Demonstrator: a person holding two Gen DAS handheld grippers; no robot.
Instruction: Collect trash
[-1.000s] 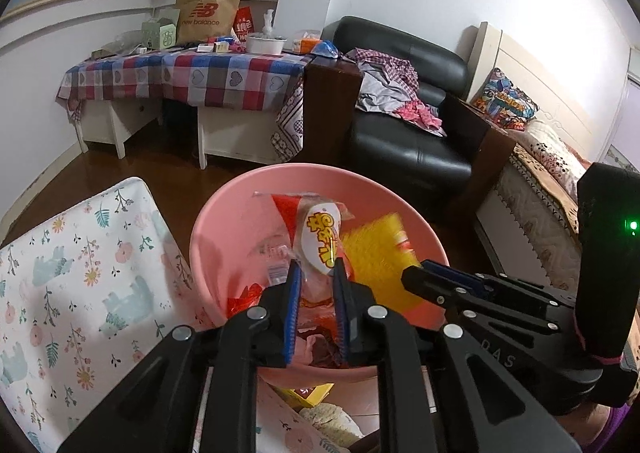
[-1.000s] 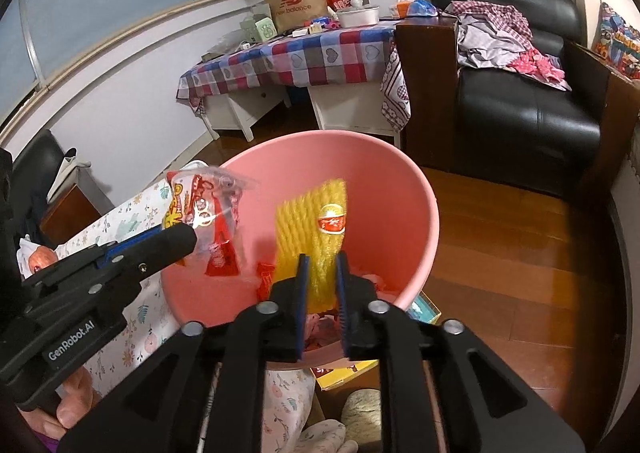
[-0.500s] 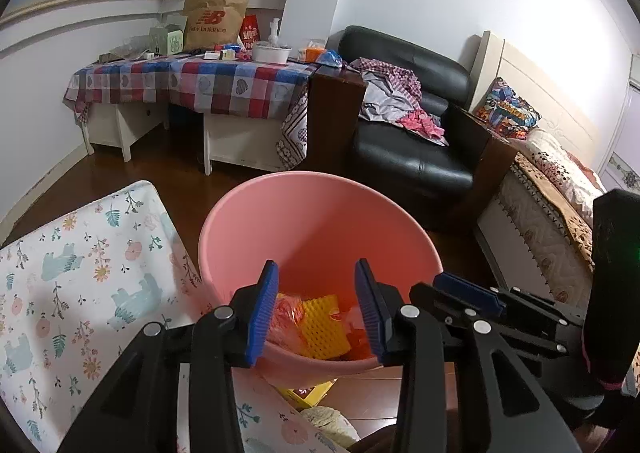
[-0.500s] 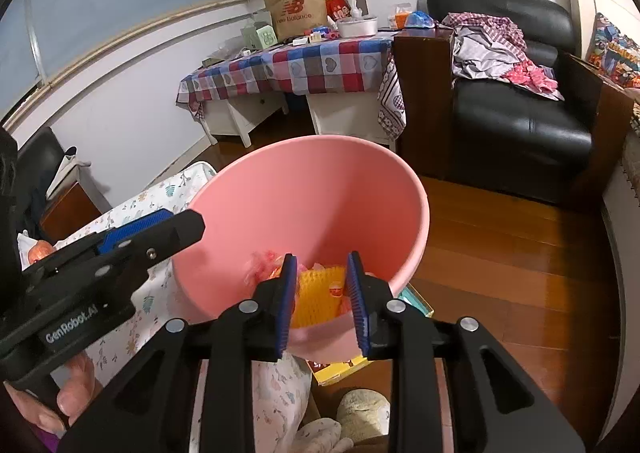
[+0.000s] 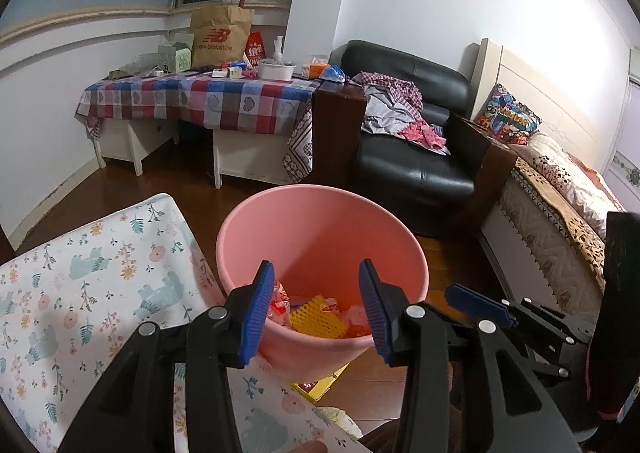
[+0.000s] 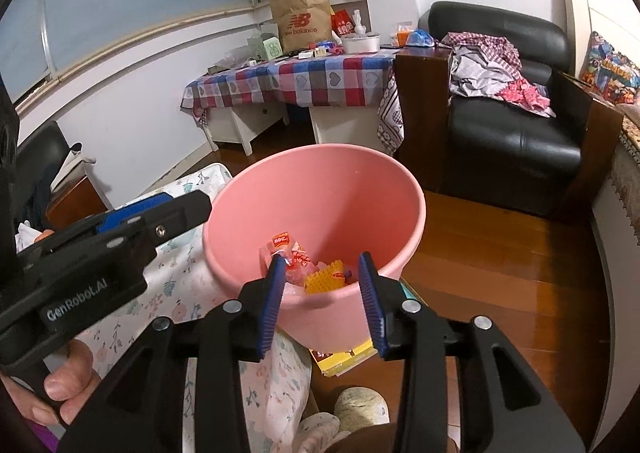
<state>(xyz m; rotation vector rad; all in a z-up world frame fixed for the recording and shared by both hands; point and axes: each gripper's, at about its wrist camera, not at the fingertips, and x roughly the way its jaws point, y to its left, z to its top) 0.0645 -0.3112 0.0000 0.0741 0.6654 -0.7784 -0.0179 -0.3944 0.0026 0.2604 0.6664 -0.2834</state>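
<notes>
A pink bin [image 5: 320, 221] [image 6: 340, 193] stands on the wooden floor beside a table with a floral cloth [image 5: 80, 273]. Inside it lie a yellow foam net [image 5: 318, 317] [image 6: 326, 279] and red and clear snack wrappers [image 6: 286, 249] [image 5: 280, 303]. My left gripper [image 5: 316, 301] hovers over the bin's near rim, its jaws still opening with nothing between them. My right gripper [image 6: 322, 285] hangs over the same rim, jaws also opening and empty. The right gripper shows in the left wrist view [image 5: 476, 303], and the left gripper in the right wrist view [image 6: 152, 213].
A yellow box [image 6: 344, 357] lies on the floor under the bin's near side. Behind stand a checked-cloth table [image 5: 200, 101] with a paper bag, a black armchair [image 5: 412, 157] with clothes, and a bed [image 5: 560, 213] at right. A hand [image 6: 68, 389] holds the left gripper's handle.
Both grippers let go: the snack wrapper left the left jaws and the yellow foam net left the right jaws, both now lying in the bin. Both grippers opened and drew back and up.
</notes>
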